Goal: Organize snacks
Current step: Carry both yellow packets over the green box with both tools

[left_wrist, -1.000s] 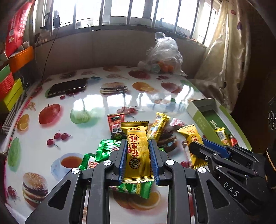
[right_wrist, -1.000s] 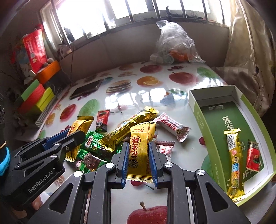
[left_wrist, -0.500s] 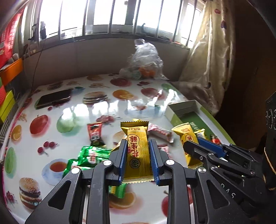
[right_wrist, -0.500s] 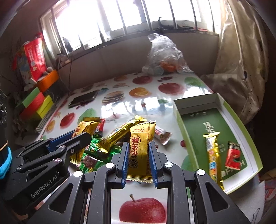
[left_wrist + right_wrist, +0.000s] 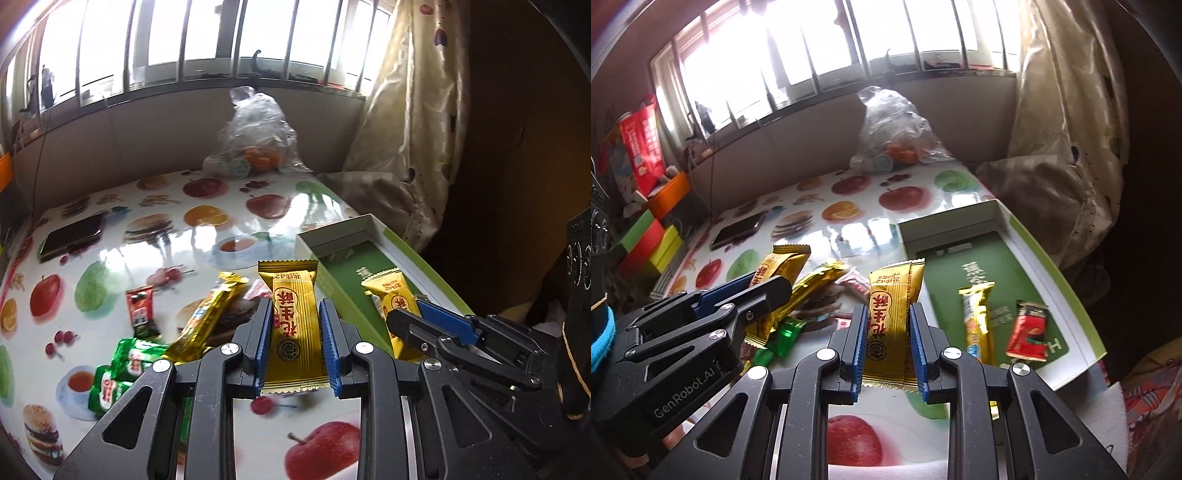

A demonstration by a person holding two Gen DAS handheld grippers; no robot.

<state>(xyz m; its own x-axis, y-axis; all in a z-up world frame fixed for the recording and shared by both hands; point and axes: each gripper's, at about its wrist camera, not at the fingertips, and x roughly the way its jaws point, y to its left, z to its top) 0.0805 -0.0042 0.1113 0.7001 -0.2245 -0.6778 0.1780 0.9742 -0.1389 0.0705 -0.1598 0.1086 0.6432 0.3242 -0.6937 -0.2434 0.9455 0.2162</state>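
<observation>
the left gripper pinches a yellow snack packet between its blue pads, the packet standing lengthwise along the fingers and lifted clear of the table. the right gripper likewise pinches a second yellow packet, slightly creased, held above the table close to the left wall of the green box. in the left wrist view the right gripper shows at the right with its packet over the near end of the box; in the right wrist view the left gripper shows at the left with its packet sticking out past the fingertips. inside the box lie a long gold bar and a small red packet, side by side and apart. on the fruit-patterned table a loose heap remains: a long gold wrapper, green packets, a small red sachet and a pink-and-white sweet. farther back lie a dark phone and a clear plastic bag with oranges by the wall.
</observation>
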